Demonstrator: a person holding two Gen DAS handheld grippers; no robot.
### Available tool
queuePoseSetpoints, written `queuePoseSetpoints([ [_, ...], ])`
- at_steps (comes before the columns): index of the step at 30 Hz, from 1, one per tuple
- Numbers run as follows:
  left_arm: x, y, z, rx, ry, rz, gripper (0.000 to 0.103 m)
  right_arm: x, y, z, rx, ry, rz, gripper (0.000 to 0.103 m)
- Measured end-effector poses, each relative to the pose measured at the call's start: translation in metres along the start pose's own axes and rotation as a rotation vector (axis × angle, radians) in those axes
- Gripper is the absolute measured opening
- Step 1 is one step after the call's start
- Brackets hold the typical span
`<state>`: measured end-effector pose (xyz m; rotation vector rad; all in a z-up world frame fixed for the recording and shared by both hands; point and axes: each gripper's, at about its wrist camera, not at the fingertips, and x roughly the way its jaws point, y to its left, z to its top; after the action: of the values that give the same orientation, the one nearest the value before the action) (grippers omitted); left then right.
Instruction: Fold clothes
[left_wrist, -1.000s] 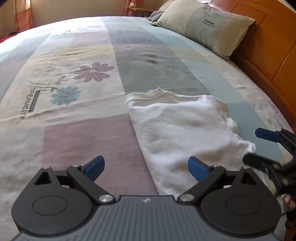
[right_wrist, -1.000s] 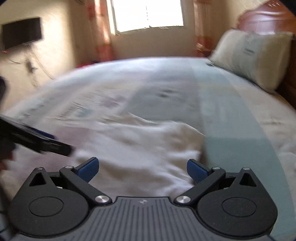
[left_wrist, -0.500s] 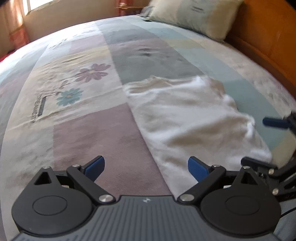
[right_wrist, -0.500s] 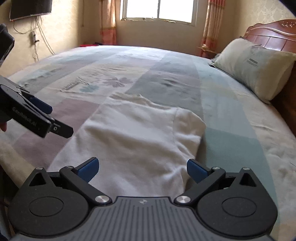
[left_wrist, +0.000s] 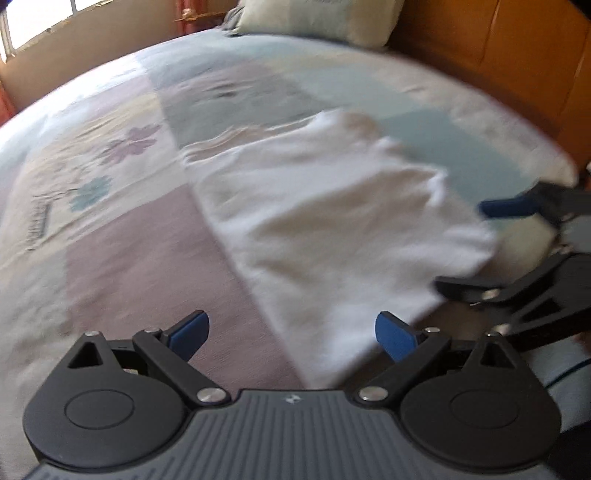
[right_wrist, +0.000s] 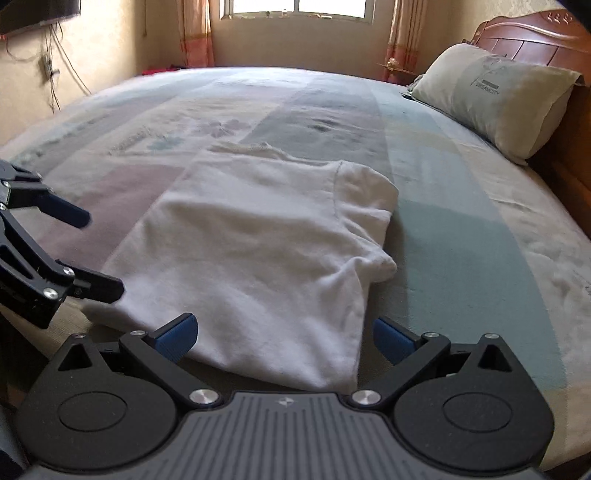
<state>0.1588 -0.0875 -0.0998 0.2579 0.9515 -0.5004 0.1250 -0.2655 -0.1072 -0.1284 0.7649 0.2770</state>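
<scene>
Here is the white shirt (right_wrist: 255, 251), lying flat on the patchwork bedspread (right_wrist: 461, 229) near the bed's near edge, folded lengthwise with its collar pointing away toward the window (right_wrist: 295, 7) and one short sleeve doubled over on its right side. The right gripper (right_wrist: 282, 338) sits low over the shirt's hem, jaws spread wide, the blue pads (right_wrist: 175, 338) on either side of the hem's right portion and nothing pinched between them. Over at the left edge of the same view, the left gripper (right_wrist: 92, 253) hangs with its jaws wide too, its lower finger just at the shirt's left hem corner; whether it touches the fabric I can't quite tell. Switch to the left wrist camera and the picture is smeared with motion blur: the left gripper (left_wrist: 291, 334) is open over the boundary between the purple patch and the shirt (left_wrist: 325, 221), and the right gripper (left_wrist: 476, 251) shows at the right side, fingers parted by the hem corner. A pale pillow (right_wrist: 495, 96) rests against the wooden headboard (right_wrist: 528, 40) on the far right.
</scene>
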Motion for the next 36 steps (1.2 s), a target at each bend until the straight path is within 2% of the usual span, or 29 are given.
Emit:
queuePoseSetpoints([
  [6,0.015,-0.009,-0.009,0.021,0.079,0.030,0.097,-0.004,-0.003,0.000,0.005,0.002,-0.022,0.103],
  [11,-0.002,-0.001,0.000,-0.002,0.021,0.029,0.097,-0.012,0.000,0.004,0.003,-0.033,0.046,0.103],
  [14,-0.001,0.007,0.000,-0.022,0.031,0.055,0.097,-0.006,0.004,0.002,0.004,-0.008,0.100,0.103],
  [18,0.003,0.014,-0.005,-0.045,0.058,0.059,0.097,0.004,-0.001,-0.004,0.039,0.056,0.104,0.103],
  [21,0.006,0.019,-0.004,-0.065,0.065,0.033,0.097,0.000,-0.001,-0.002,0.044,0.040,0.109,0.103],
  [24,0.008,0.023,0.012,-0.095,0.044,0.005,0.097,-0.001,-0.001,0.001,0.043,0.033,0.103,0.103],
  [26,0.007,0.022,0.026,-0.093,-0.001,-0.008,0.097,-0.001,-0.001,0.002,0.046,0.033,0.102,0.103],
  [31,0.013,0.016,0.063,-0.080,-0.107,-0.123,0.097,-0.002,-0.004,0.002,0.055,0.033,0.096,0.103],
  [34,0.030,0.010,0.074,-0.078,-0.100,-0.172,0.097,-0.001,-0.006,0.002,0.059,0.036,0.087,0.103],
  [36,0.048,0.011,0.075,-0.093,-0.059,-0.170,0.097,-0.002,-0.008,0.002,0.062,0.036,0.082,0.103],
])
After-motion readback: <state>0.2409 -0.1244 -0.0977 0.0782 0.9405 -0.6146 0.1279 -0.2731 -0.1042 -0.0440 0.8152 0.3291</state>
